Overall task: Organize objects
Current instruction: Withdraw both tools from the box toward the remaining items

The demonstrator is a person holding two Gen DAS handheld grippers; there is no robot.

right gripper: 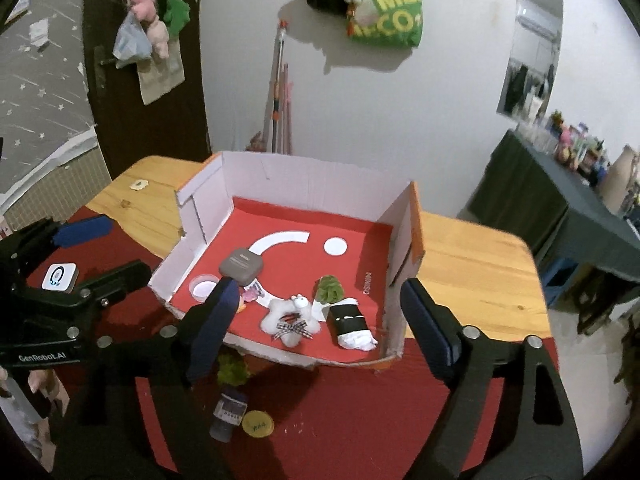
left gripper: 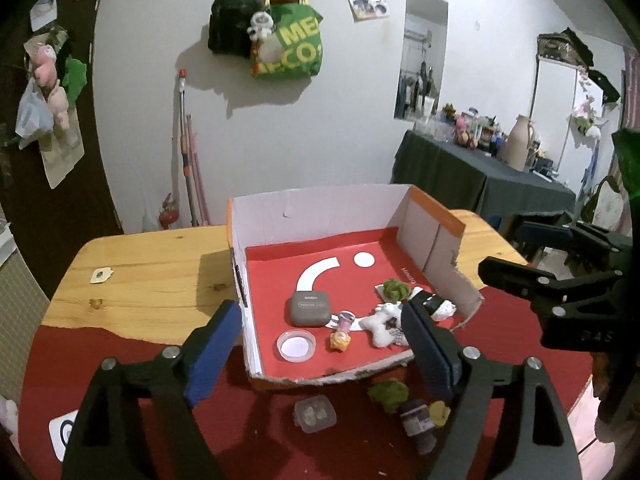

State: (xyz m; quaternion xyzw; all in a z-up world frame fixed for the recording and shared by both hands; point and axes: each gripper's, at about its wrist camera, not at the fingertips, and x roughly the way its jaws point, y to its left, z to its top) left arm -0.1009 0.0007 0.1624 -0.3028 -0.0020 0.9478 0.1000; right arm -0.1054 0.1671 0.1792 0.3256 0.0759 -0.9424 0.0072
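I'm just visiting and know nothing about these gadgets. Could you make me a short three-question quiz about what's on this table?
1. True or false: the grey case lies inside the box.
2. Which lies outside the box, on the red mat? A) white plush B) dark bottle C) round dish
3. Fill in: both the left hand-held gripper and the right hand-held gripper have their jaws ____, holding nothing.

Key: 1 true; 2 B; 3 open.

Torn cardboard box point(left gripper: 320, 216), varnished wood table point(left gripper: 152, 276), matt red cloth point(left gripper: 132, 348)
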